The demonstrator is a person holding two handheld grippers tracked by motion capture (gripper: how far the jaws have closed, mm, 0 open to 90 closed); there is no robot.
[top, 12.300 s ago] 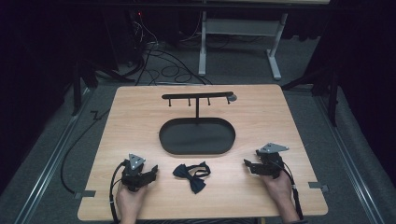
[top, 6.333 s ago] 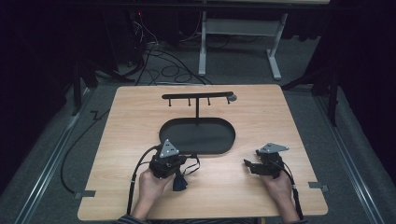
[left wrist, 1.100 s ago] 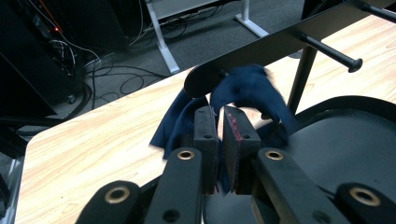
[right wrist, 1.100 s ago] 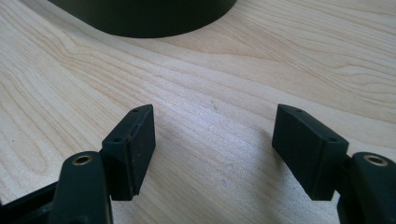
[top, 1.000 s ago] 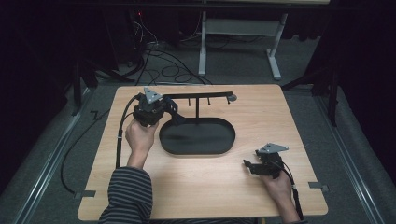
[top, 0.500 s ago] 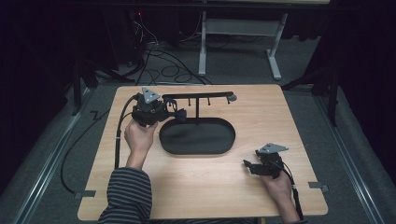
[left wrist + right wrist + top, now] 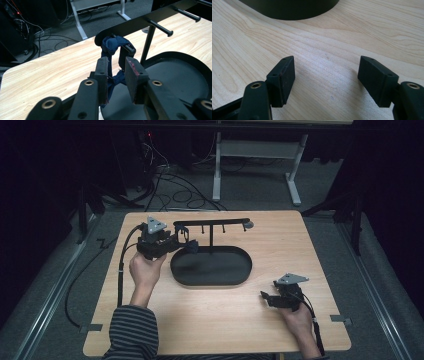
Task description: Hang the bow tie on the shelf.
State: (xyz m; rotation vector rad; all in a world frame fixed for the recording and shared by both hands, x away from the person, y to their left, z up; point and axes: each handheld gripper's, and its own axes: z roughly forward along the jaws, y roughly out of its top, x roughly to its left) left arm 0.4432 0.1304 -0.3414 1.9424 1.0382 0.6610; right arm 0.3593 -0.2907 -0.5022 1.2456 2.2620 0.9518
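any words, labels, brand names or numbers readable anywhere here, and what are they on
None: no readable text in any view.
The bow tie, the rack with its pegs, the oval tray and the wooden table are all plain, with no print or labels.
The left gripper and the right gripper show bare black jaws and screw holes, no markings.
The grey plate on the right gripper looks blank.

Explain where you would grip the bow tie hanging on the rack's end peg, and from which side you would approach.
Grip the hanging part of the bow tie below the peg, coming level from the rack's free end, as the left gripper does. The strap loops over the peg, so probably only the dangling cloth offers both fingers flat faces.
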